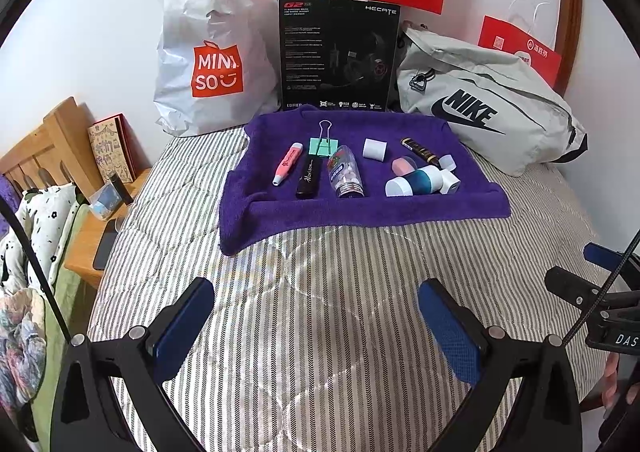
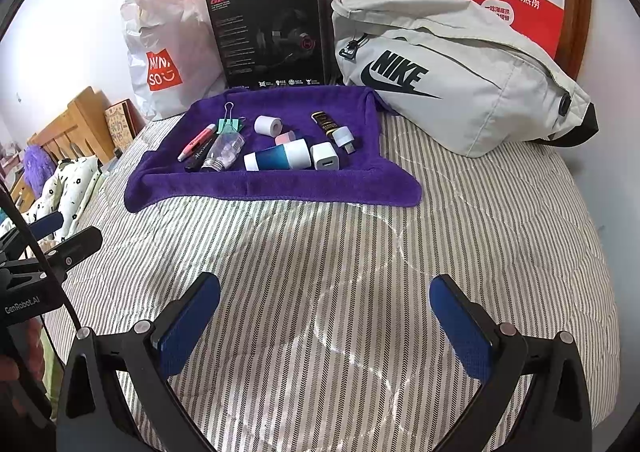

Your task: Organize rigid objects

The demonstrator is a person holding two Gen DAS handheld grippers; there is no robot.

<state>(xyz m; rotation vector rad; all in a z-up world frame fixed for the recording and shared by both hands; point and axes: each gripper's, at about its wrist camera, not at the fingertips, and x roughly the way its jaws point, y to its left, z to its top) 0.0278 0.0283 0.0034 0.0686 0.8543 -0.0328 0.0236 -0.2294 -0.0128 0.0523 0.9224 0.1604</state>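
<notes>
Both grippers hover over the striped quilt (image 1: 320,312), nothing in them: the left gripper (image 1: 316,316) has its blue pads spread wide, and the right gripper (image 2: 325,316) is spread as wide. The small items lie at 12 o'clock on a purple towel (image 1: 280,208). On it from 9 to 3 o'clock: pink pen (image 1: 287,163), black tube (image 1: 308,177), green clip (image 1: 323,144), clear bottle (image 1: 346,172), white roll (image 1: 375,149), blue-white cylinder (image 1: 416,181), white charger (image 2: 325,162), dark stick (image 1: 420,150). Behind the towel stand a black box (image 1: 338,52) and a grey bag (image 1: 492,112)
</notes>
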